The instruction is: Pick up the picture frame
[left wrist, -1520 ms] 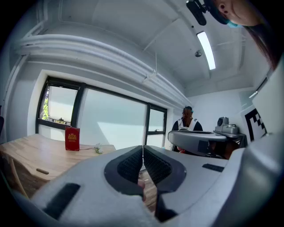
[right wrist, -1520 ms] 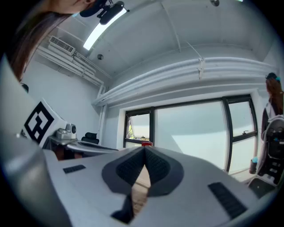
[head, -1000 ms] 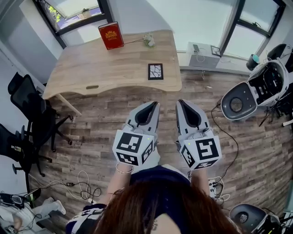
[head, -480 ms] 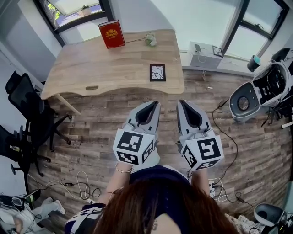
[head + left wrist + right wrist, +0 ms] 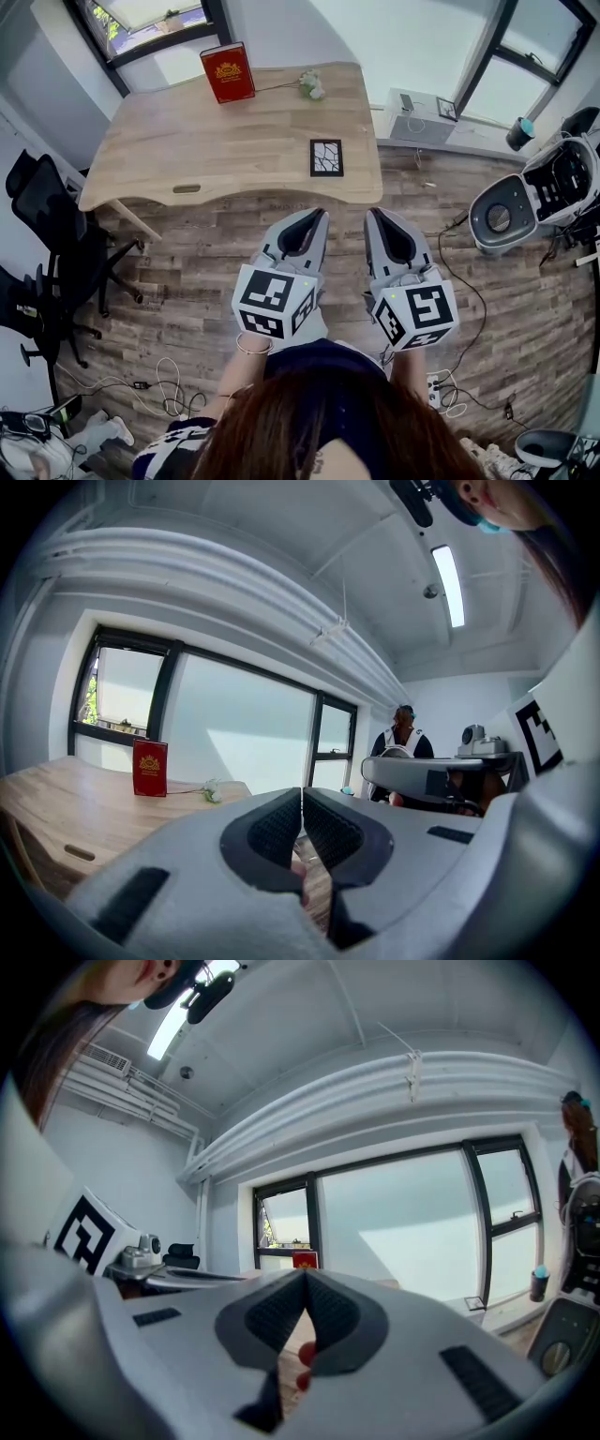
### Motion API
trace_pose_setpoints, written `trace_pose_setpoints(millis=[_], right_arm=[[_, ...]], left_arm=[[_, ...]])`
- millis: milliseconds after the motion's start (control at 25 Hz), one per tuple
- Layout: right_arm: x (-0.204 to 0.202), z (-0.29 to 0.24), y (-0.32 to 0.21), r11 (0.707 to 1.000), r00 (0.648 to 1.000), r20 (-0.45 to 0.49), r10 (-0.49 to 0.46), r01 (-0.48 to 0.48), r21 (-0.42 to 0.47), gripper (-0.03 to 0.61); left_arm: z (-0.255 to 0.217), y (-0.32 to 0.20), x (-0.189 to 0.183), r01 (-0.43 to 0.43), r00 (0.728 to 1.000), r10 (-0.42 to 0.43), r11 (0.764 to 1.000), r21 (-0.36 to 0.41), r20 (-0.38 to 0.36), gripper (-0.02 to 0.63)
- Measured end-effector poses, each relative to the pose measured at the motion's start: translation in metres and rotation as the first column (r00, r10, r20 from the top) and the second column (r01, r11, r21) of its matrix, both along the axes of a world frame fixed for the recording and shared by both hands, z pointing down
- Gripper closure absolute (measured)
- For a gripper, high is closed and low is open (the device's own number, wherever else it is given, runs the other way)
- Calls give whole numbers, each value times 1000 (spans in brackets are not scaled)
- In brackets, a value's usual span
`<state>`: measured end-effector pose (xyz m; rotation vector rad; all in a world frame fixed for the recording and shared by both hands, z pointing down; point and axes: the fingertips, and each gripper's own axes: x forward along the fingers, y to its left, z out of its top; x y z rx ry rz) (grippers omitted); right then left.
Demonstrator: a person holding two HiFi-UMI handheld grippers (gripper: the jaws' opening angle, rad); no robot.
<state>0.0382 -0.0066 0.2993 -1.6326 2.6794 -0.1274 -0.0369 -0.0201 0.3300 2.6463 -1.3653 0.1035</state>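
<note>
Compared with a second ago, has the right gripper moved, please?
Yes. The right gripper has come nearer the desk's front edge, toward the picture frame.

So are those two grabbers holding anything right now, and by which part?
Nothing is held. The left gripper and right gripper are both shut and empty; the picture frame lies untouched on the table.

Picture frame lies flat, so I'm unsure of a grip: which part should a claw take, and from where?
Probably its near short edge, from the person's side: the frame lies flat close to the front edge of the table, roughly ahead of the right claw. Lying flat, it needs a downward tilt.
</note>
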Motion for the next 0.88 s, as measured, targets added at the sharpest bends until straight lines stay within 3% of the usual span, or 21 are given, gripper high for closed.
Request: trace_pose_setpoints(millis=[520, 880], right_arm=[[-16, 0, -47, 1000, 999, 41, 7, -7, -16, 554], [-28, 1, -68, 999, 999, 14, 40, -40, -22, 554]], left_arm=[[4, -48, -14, -25, 1000, 25, 1000, -10, -12, 583], [5, -67, -27, -43, 999, 43, 999, -14, -25, 583]])
